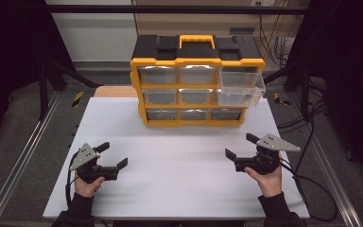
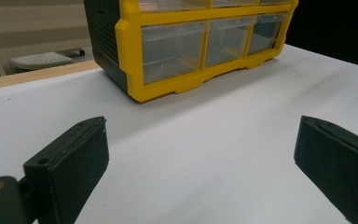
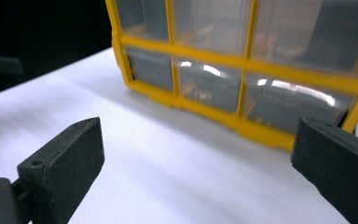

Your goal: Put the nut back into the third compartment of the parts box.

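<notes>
A yellow and black drawer cabinet (image 1: pixel 196 80) with clear drawers stands at the far middle of the white table (image 1: pixel 179 161). Its top right drawer (image 1: pixel 241 87) is pulled out and looks empty. The cabinet also fills the upper part of the left gripper view (image 2: pixel 196 42) and the right gripper view (image 3: pixel 242 70). My left gripper (image 1: pixel 113 155) rests near the table's front left, open, nothing between its jaws (image 2: pixel 200 163). My right gripper (image 1: pixel 241 146) sits at the front right, open and empty as well (image 3: pixel 196 172).
A yellow carry handle (image 1: pixel 196 40) tops the cabinet. Metal rails (image 1: pixel 28 146) run along both sides of the table, and cables (image 1: pixel 312 189) trail on the floor to the right. A wooden board edge (image 1: pixel 116 91) shows behind the table's far left.
</notes>
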{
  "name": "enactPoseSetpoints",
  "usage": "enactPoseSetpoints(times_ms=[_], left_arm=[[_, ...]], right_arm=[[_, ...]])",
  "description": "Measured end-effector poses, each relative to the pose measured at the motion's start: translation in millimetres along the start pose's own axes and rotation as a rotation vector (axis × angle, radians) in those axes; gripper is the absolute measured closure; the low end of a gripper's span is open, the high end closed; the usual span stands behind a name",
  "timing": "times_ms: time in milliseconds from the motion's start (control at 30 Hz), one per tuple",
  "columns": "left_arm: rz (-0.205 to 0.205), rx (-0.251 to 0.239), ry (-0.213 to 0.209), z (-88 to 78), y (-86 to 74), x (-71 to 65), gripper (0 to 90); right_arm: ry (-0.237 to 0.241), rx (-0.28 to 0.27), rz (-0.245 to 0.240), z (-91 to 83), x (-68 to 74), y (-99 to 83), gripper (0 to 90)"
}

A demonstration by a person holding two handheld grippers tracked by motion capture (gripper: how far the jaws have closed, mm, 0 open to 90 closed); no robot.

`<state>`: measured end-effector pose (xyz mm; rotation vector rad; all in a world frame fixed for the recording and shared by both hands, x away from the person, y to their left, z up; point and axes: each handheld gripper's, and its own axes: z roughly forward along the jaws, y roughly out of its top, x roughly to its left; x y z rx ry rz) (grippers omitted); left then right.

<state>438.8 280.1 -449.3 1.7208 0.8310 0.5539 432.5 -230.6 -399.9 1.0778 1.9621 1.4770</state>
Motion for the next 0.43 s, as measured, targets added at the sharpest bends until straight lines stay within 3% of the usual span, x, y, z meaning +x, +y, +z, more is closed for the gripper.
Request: enactPoseSetpoints(times_ms=[67, 133, 433], left_arm=[[0.001, 0.001, -0.001, 0.2, -0.1, -0.1, 2.9], [0.001, 0.000, -0.002, 0.3, -0.2, -0.4, 2.9], [0.005, 0.007, -0.004, 1.7, -0.8, -1.3, 3.1]], right_arm=[[0.000, 0.006, 0.002, 0.4, -1.0, -4.1, 3.3], [0.009, 0.010, 0.004, 0.1, -5.4, -19.6, 3.4], [0.003, 0.003, 0.022, -4.7, -13.7, -37.9, 3.5]])
